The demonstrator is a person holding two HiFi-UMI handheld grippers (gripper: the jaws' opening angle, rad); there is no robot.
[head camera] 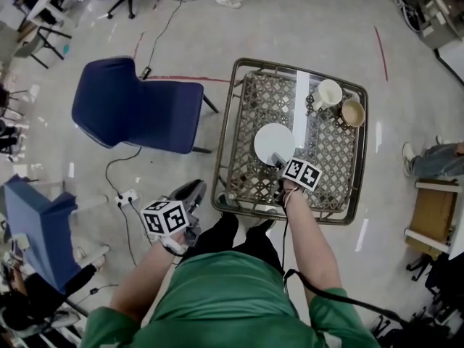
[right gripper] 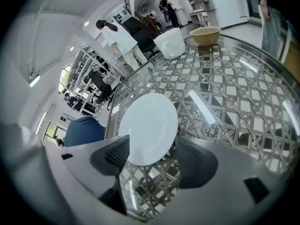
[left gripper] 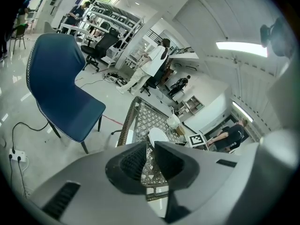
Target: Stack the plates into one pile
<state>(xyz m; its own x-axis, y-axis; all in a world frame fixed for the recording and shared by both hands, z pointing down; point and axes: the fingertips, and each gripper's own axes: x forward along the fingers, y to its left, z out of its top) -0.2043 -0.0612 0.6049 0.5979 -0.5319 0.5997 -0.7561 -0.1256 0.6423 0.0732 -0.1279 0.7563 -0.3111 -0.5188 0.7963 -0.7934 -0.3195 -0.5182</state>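
The white plate [head camera: 274, 142] lies flat at the middle of the glass-topped wicker table [head camera: 239, 67]. My right gripper [head camera: 278, 159] sits at its 6 o'clock edge. The jaws are spread wide, one on each side of the near rim, and neither presses on it. A white mug [head camera: 328, 93] and a tan bowl [head camera: 353, 112] stand at 1 o'clock from the plate. My left gripper [head camera: 194, 189] hangs off the table at 7 o'clock, jaws narrowed to a slim gap with nothing in it. A blue chair [head camera: 138, 107] stands at 9 o'clock.
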